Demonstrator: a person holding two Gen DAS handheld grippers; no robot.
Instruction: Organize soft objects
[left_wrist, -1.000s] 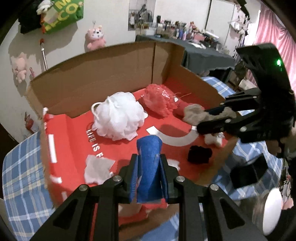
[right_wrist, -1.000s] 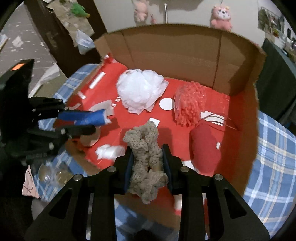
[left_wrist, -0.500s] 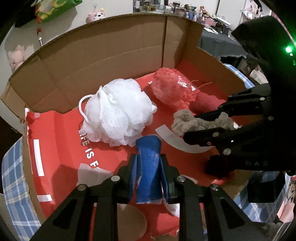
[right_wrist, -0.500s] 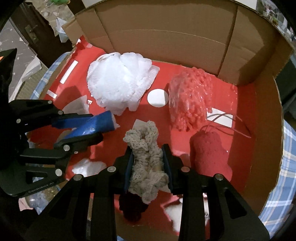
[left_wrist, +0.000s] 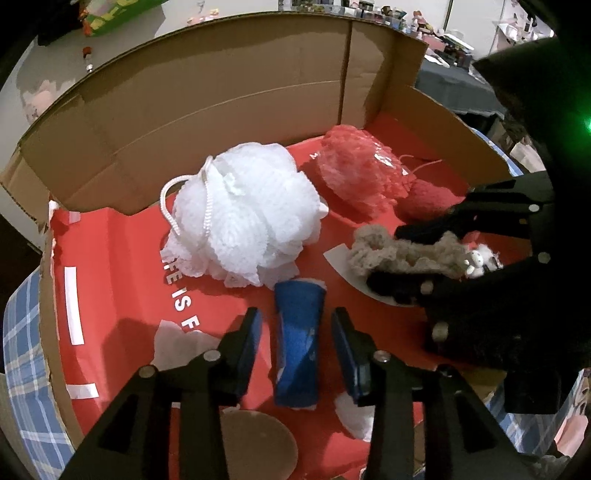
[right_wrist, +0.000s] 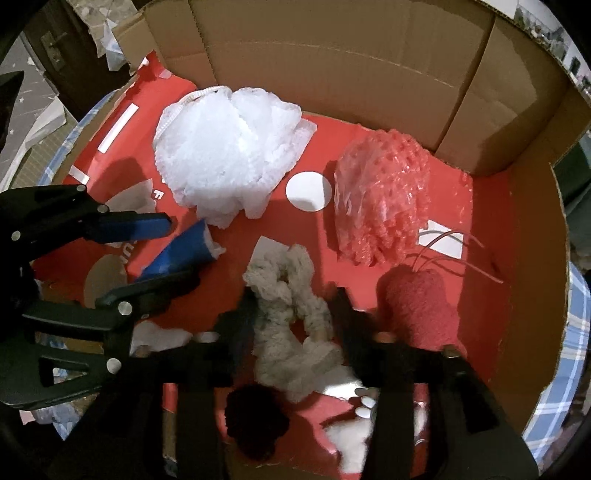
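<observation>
Inside the cardboard box (left_wrist: 207, 99) with the red floor: left gripper (left_wrist: 295, 332) low over the near part of the floor, jaws spread, blue cloth roll (left_wrist: 297, 343) lying loose between them and touching neither. Just right of that roll, right gripper (right_wrist: 293, 314) also with jaws apart, grey knitted scrunchie (right_wrist: 291, 317) resting on the floor between the fingers; contact with the pads not clear. Behind the blue roll, toward the back wall, a white mesh bath pouf (left_wrist: 243, 218). Right of the pouf, a pink bagged bundle (right_wrist: 384, 199), and nearer than that, beside the right finger, a red fuzzy piece (right_wrist: 421, 310). Near the front edge, a dark fuzzy ball (right_wrist: 255, 413).
</observation>
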